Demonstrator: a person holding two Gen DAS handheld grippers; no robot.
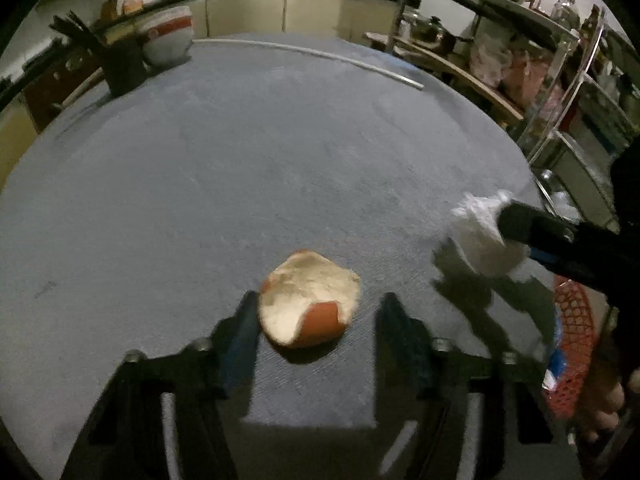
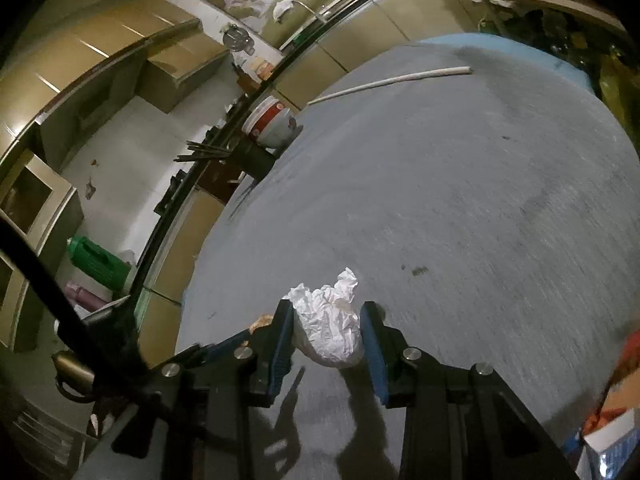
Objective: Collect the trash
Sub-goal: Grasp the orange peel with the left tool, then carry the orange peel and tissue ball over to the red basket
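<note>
An orange peel [image 1: 310, 298], white side up, lies on the grey-blue table [image 1: 280, 160] between the fingers of my open left gripper [image 1: 316, 312]; the left finger is close to it, the right finger apart. A sliver of the peel shows in the right wrist view [image 2: 262, 321]. My right gripper [image 2: 328, 330] is shut on a crumpled white tissue [image 2: 332, 326] and holds it above the table [image 2: 460, 200]. In the left wrist view the tissue [image 1: 482, 236] hangs from the right gripper at the right, casting a shadow below.
A red mesh basket [image 1: 570, 344] with packaging sits at the table's right edge, also in the right wrist view [image 2: 624, 360]. A thin white rod [image 1: 320, 54] lies across the far side. A white and red bucket [image 1: 168, 34] and a dark holder [image 1: 120, 64] stand far left.
</note>
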